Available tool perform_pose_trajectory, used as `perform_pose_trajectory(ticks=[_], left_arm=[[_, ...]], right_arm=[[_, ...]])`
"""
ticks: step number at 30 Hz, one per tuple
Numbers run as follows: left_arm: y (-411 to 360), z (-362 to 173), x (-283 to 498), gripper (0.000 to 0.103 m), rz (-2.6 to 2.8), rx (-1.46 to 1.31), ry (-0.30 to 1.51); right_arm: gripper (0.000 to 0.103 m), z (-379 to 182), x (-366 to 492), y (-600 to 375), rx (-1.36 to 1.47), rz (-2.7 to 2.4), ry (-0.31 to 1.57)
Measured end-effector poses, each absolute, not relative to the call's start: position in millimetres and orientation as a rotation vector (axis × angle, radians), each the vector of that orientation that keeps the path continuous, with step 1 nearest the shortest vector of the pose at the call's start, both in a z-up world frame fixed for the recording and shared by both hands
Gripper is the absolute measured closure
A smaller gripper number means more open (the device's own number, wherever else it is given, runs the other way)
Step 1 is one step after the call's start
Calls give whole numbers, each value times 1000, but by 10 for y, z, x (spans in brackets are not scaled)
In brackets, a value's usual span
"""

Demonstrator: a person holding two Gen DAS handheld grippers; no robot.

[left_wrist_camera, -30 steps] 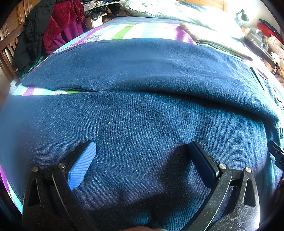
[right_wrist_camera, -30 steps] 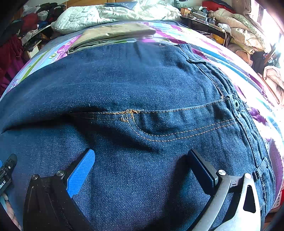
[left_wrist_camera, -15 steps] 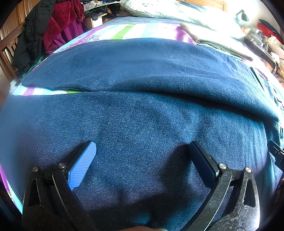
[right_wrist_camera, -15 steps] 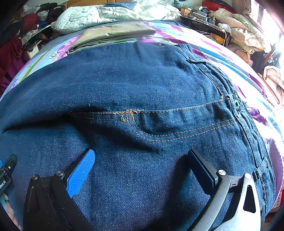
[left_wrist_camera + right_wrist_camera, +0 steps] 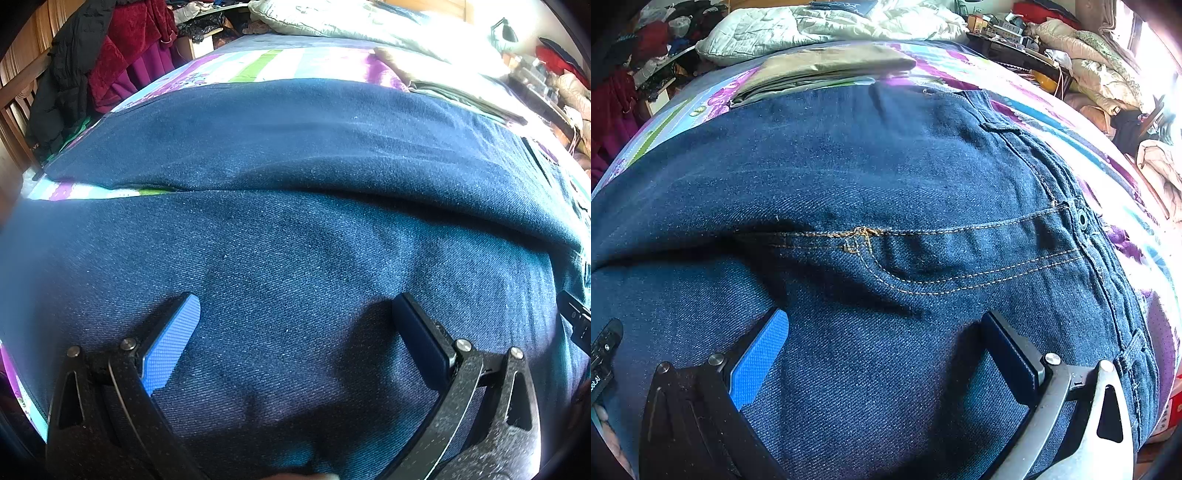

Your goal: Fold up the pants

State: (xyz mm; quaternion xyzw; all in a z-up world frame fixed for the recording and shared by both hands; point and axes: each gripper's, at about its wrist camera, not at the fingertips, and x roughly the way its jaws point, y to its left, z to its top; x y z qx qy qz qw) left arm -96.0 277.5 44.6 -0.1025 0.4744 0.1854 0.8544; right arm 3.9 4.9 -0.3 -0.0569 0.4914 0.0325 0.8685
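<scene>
While both jaws gape wide and grip nothing, the left gripper (image 5: 295,317) and right gripper (image 5: 886,328) hover over dark jeans (image 5: 886,177) spread across the bedspread (image 5: 280,66).

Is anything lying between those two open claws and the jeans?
Nothing visible. The left gripper and right gripper both hang open right over bare denim of the jeans. The folded khaki garment lies beyond the jeans.

The jeans (image 5: 295,240) run past both views' edges, their hems unseen and bedspread (image 5: 280,66) mostly covered.
</scene>
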Motion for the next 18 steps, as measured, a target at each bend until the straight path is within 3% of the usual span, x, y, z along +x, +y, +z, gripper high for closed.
perform_pose_trajectory(ticks=[18], left_arm=[[2813,447,-950,0,404,-254,1001]], right_arm=[[0,15,3,21,-116,75,1023]])
